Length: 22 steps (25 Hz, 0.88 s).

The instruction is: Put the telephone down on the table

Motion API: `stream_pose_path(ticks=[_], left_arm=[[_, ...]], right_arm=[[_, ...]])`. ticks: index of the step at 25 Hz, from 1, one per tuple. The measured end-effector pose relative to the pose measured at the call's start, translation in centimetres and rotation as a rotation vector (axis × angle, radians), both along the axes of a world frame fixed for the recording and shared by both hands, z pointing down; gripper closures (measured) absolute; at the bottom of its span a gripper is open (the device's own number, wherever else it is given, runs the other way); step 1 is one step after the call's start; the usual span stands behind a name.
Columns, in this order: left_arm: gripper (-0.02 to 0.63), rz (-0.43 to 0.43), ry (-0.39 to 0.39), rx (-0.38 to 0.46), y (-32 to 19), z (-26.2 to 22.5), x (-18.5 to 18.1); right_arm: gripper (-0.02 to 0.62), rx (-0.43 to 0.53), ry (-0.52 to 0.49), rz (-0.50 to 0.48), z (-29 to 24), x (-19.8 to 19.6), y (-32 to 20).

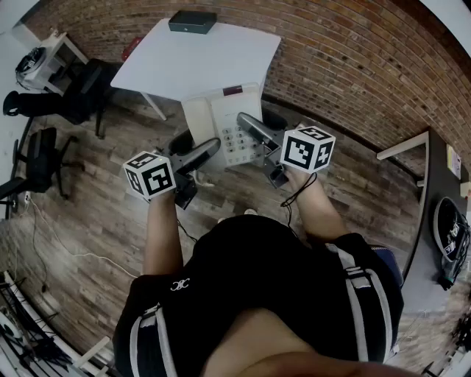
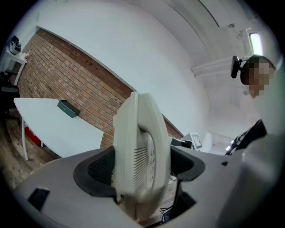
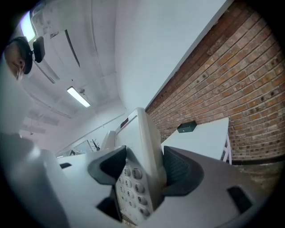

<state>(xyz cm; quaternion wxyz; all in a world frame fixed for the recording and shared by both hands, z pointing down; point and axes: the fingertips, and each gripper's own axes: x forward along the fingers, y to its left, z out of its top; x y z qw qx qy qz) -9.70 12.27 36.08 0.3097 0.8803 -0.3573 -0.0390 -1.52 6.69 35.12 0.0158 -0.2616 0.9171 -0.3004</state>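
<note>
One telephone (image 1: 221, 118) gripped, black box (image 1: 193, 21) on table (image 1: 199, 62)

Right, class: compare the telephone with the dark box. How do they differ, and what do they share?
Colour: the telephone is off-white; the dark box is near black.
Support: the telephone is held in the air, clamped by the left gripper and the right gripper; the dark box lies on the white table.
Surface: the telephone shows a keypad; the dark box's top looks plain.
Shared: both are roughly rectangular.
</note>
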Motion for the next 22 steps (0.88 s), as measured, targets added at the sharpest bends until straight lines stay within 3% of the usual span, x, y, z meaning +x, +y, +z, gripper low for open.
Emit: stream_pose_path(ticks=[22], left_arm=[[0.222,0.038,0.017,0.009,2.6,-0.4,-2.2]], right_arm=[[0.364,0.004,0.0,0.059,-0.5,-1.9,3.0]])
